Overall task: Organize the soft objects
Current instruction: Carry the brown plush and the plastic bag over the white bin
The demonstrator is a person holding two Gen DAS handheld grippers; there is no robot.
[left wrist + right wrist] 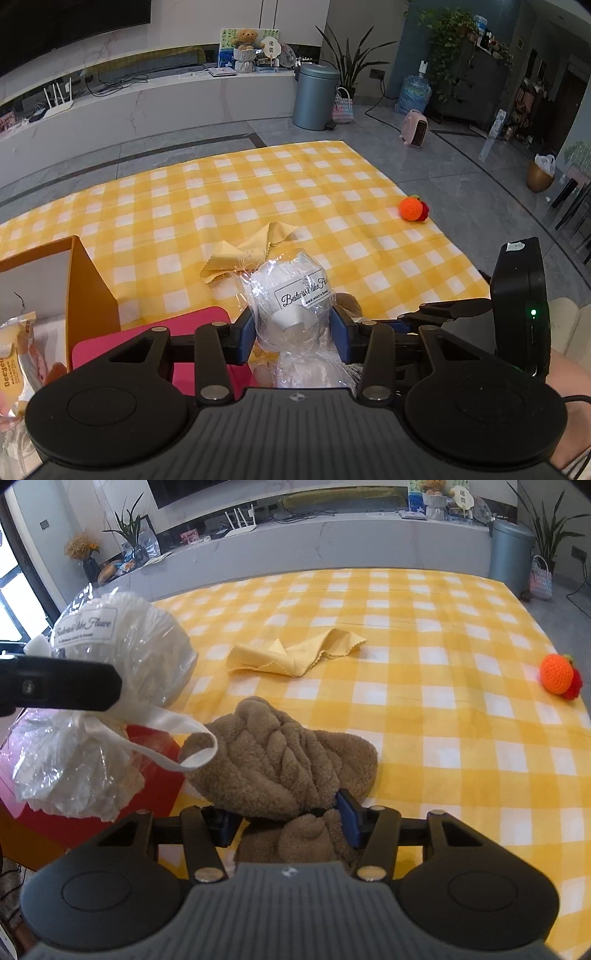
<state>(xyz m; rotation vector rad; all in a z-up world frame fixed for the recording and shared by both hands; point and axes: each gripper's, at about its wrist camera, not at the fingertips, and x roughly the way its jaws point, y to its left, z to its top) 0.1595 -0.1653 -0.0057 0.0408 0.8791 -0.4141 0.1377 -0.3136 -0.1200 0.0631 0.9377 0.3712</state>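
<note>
My left gripper [293, 328] is shut on a clear plastic bag of white soft stuff [291, 291], held above the table; the bag also shows in the right wrist view [122, 657] with a white ribbon loop hanging from it. My right gripper [286, 823] is shut on a brown fluffy towel [280, 757] that rests on the yellow checked tablecloth [424, 627]. A yellow cloth [291, 655] lies crumpled in the middle of the table, also in the left wrist view [247, 251]. An orange crocheted ball [556, 674] sits at the right edge.
An open orange box [88, 288] with packaged items stands at the left, next to a pink-red lid or board [155, 339]. The floor beyond the table holds a grey bin [316, 96] and a pink heater [415, 127].
</note>
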